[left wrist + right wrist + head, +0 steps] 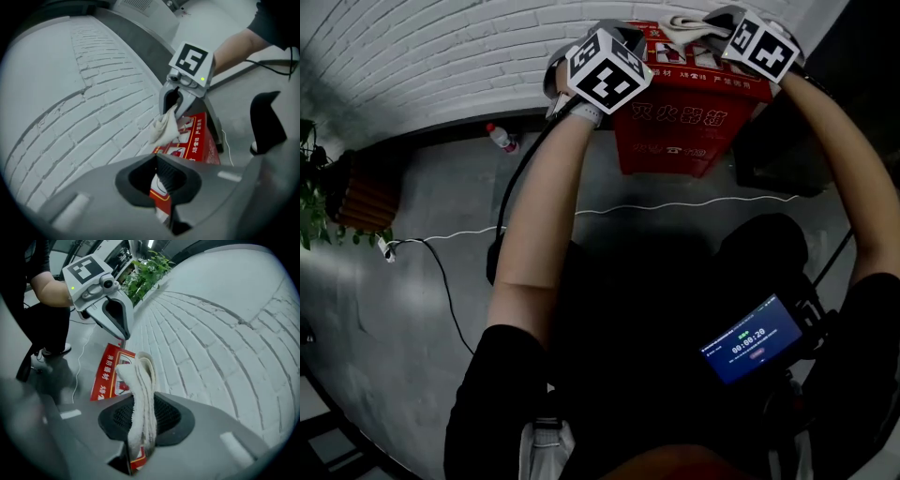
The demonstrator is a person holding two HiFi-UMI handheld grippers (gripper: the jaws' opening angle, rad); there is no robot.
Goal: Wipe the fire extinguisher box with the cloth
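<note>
At the foot of the white brick wall (441,56), the red fire extinguisher box (684,122) stands on the grey floor (441,197) with its back to the brickwork.

Pose: both forearms are stretched forward and down, and each tool is held over the top of the box.

Right tool (140,397): the jaws are clamped on a folded white cloth (141,376). The cloth stands up out of the pads and rests on the box top toward its right end.

Left tool (157,158): the jaws are drawn together at the tips with nothing held between them. The tips sit at the left end of the box top; contact with the box cannot be confirmed. The two tools face each other along the lid, and its printed panel shows between them.

Clearances: the wall closes off the far side. A dark object (778,141), not identifiable, stands just beside the box on the right. Open floor lies to the left and in front. A white cable (675,204) crosses the floor in front of the box. A plastic bottle (502,139) lies at the wall base, well apart to the left.
</note>
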